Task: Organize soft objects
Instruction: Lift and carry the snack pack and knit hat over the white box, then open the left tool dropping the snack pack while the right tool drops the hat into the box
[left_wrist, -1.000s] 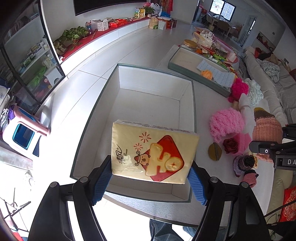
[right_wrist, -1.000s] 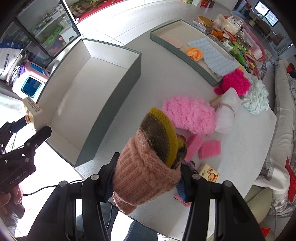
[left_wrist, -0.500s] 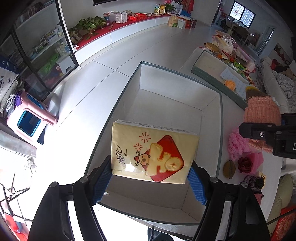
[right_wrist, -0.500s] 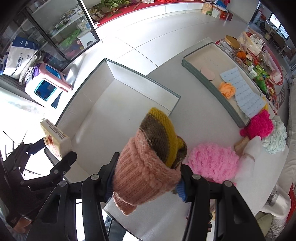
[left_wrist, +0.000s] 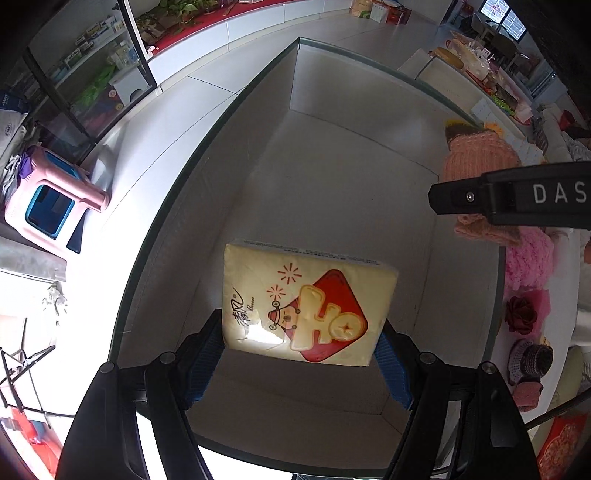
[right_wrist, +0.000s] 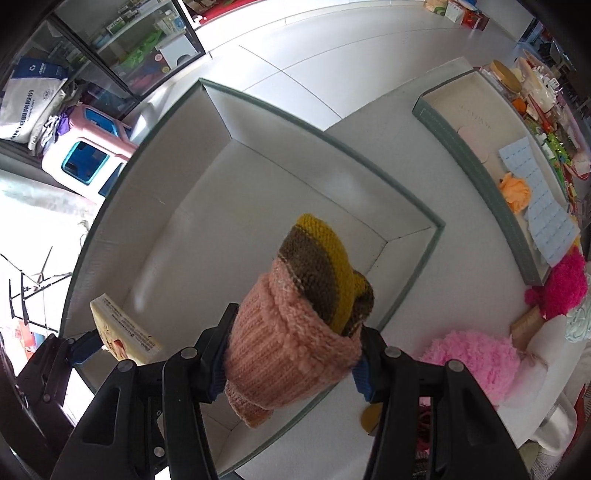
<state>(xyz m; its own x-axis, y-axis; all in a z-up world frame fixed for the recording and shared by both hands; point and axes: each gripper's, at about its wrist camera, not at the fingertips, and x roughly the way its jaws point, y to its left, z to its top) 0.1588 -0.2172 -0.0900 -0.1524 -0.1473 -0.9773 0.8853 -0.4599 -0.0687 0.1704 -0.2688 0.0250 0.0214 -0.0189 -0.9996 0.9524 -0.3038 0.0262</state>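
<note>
1. Here, a yellow plastic-wrapped tissue pack with a red diamond logo is gripped flat between the blue-padded jaws of the left gripper, the pads pressing on its two short sides.
2. The pack is held above the inside of a large open grey-rimmed box with a pale lining, near the box's near end; the box is otherwise bare inside.
3. A pink knitted woollen hat with brown and mustard bands is clamped between the jaws of the right gripper, its striped end pointing away from the camera.
4. The hat is seen over the right part of the same box, close to its right wall; in the left wrist view it appears at the box's right rim, behind a black finger of the right gripper.
5. On the white surface just beside the box, a fluffy light-pink yarn item and a magenta fluffy item are laid.
6. Further off on the surface, a shallow grey tray is seen, with an orange fabric flower and a pale blue sheet lying in it.
</note>
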